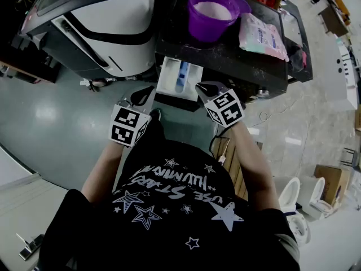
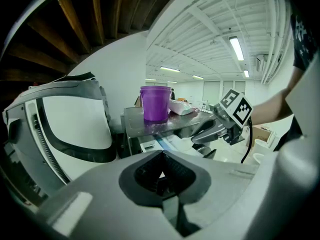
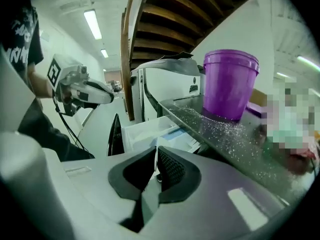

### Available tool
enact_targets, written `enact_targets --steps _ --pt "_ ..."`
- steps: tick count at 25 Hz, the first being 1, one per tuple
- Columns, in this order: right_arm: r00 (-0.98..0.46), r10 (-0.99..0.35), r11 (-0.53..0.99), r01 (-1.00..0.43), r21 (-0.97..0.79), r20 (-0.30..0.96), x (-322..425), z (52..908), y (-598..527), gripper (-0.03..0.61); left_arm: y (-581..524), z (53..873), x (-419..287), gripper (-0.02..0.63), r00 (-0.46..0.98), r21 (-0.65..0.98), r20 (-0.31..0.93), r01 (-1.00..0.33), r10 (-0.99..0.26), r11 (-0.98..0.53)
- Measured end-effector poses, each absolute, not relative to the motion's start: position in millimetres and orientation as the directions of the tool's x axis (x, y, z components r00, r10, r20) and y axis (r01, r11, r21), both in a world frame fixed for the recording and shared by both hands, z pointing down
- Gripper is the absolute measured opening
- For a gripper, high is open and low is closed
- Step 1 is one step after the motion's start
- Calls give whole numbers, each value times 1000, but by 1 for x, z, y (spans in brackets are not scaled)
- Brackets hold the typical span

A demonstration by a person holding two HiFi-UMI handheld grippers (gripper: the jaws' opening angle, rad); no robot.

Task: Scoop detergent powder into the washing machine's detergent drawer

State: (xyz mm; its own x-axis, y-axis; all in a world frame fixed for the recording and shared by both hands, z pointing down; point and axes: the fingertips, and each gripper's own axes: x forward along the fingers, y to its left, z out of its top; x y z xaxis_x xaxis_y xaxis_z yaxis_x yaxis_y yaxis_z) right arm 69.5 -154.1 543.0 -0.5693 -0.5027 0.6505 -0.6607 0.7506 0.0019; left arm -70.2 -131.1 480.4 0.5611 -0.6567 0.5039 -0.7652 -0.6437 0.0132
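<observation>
The white detergent drawer (image 1: 168, 79) is pulled open below the dark top (image 1: 237, 58); it has a blue insert (image 1: 181, 75). A purple bucket (image 1: 211, 13) with pale powder in it stands on that top, as the left gripper view (image 2: 155, 103) and the right gripper view (image 3: 230, 84) also show. My left gripper (image 1: 144, 95) hangs just left of the drawer's front. Its jaws (image 2: 161, 176) are shut on nothing. My right gripper (image 1: 206, 88) is at the drawer's right front corner, also shut (image 3: 155, 169) and empty.
The white washing machine (image 1: 96, 16) fills the upper left. A pink and white detergent bag (image 1: 262, 35) lies right of the bucket. Spilled powder specks (image 3: 220, 134) cover the dark top. A wooden crate (image 1: 231, 162) and white fixtures (image 1: 293, 199) stand at the lower right.
</observation>
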Motion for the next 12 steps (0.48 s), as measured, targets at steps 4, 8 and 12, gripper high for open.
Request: enact_targets --steps 4,8,12 --pt "-527 -518 781 -613 121 674 68 544 -154 37 -130 481 -71 1 565 12 504 -761 -653 -649" --pt "-486 -523 812 -533 237 700 64 544 -154 37 -128 481 -71 1 565 12 504 -761 -654 -649" --pt "-427 -525 836 -419 353 736 64 549 -154 37 -128 481 -73 1 559 11 502 -767 -660 -642"
